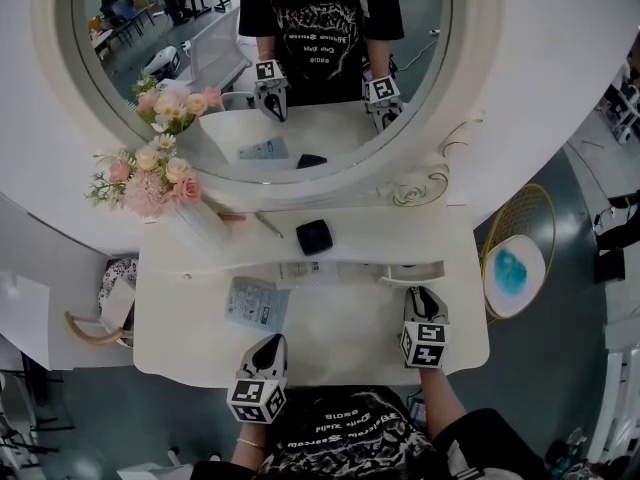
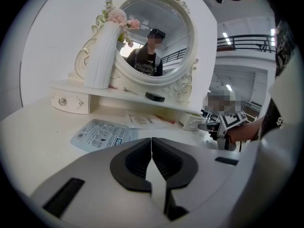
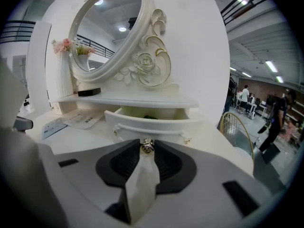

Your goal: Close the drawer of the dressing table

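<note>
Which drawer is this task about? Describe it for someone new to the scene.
Find the round mirror on the white dressing table. Under the shelf below it, at the right end, sits the drawer. Unlike the left drawer, it stands pulled out, its small knob held between the right gripper's fingers.

The glossy white table [image 1: 340,338] carries a pale-blue printed flat packet [image 1: 257,304]. It lies just ahead of the left claw [image 1: 268,346].

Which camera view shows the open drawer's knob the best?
The right gripper view: the knob sits close up between the jaw tips of the right gripper, on the open drawer. In the head view that gripper covers it. The left gripper view shows the drawer only small and far, its knob not discernible.
</note>
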